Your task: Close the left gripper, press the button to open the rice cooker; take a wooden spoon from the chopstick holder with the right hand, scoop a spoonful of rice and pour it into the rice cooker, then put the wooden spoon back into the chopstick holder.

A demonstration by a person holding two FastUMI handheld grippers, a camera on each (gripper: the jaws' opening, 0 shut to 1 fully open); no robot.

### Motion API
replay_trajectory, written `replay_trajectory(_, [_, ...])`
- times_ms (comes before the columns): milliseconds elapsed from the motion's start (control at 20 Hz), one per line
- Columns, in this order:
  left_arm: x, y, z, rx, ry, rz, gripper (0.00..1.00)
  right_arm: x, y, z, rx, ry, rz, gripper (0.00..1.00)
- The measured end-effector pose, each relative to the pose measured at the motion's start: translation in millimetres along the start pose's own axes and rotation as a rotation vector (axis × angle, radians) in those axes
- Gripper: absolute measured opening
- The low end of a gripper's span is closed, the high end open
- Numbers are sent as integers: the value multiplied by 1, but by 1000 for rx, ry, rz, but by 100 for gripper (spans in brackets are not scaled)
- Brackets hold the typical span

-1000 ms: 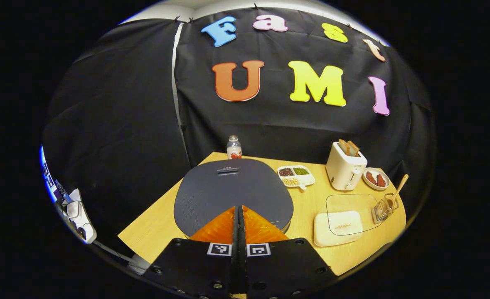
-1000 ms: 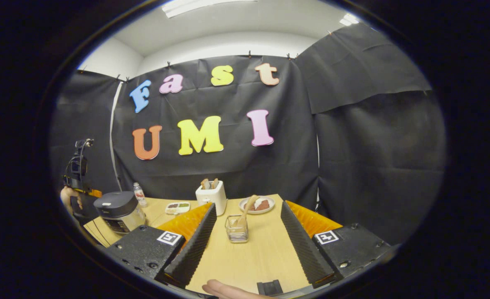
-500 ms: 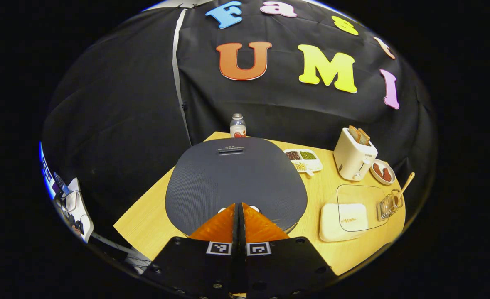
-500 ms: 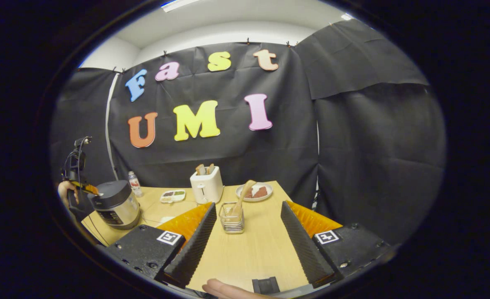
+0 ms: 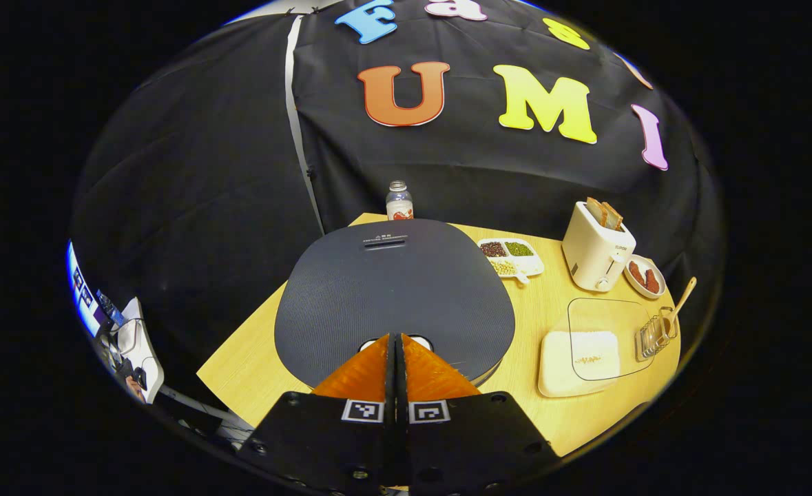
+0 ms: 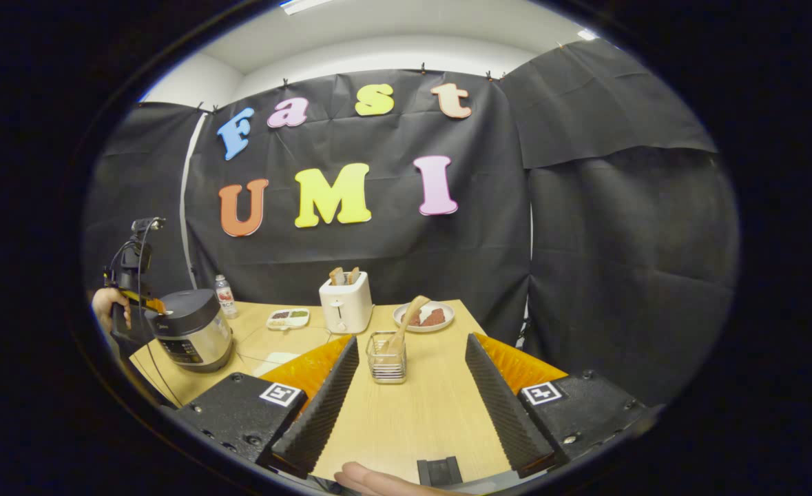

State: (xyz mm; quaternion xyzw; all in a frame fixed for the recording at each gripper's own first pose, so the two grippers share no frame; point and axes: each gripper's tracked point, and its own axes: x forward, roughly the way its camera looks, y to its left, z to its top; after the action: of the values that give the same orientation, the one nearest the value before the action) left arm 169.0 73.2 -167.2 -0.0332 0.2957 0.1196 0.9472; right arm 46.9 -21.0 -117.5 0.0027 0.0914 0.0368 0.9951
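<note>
While the left gripper (image 5: 395,339), fingers pressed together, sat tip-down at the button (image 5: 393,341) on the rice cooker (image 5: 392,289) lid's near edge, the right gripper (image 6: 406,365) stood apart, the wooden spoon (image 6: 404,324) leaning toward one o'clock in the chopstick holder (image 6: 386,358) at twelve o'clock.

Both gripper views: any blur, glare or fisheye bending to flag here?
Left gripper view: sharp and evenly lit; the table edge bows and the rice cooker lid balloons; no glare on it. Right gripper view: sharp; a bright ceiling light at top; the wall curves at the rim.
</note>
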Motion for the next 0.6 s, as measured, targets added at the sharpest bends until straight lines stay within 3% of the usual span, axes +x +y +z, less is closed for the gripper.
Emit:
replay_trajectory(150, [-12,2,7,32,-50,-6,0,-9,6,0,-14,-9,7,100])
replay_trajectory(300, [-54,9,48,10,-245,3,0,-14,12,-3,-29,-7,16,96])
replay_trajectory(450, [-91,-4,58,-44,-306,-87,0,-15,16,-6,-33,1,16,96])
replay_trajectory(500, [-104,-4,61,-48,-329,-99,2,-15,17,-6,-29,2,18,100])
replay_trajectory(550, [-117,-8,68,-51,-359,-112,20,-15,18,-7,-26,2,20,96])
replay_trajectory(600, [-130,-13,71,-58,-393,-142,37,-16,20,-8,-24,2,23,100])
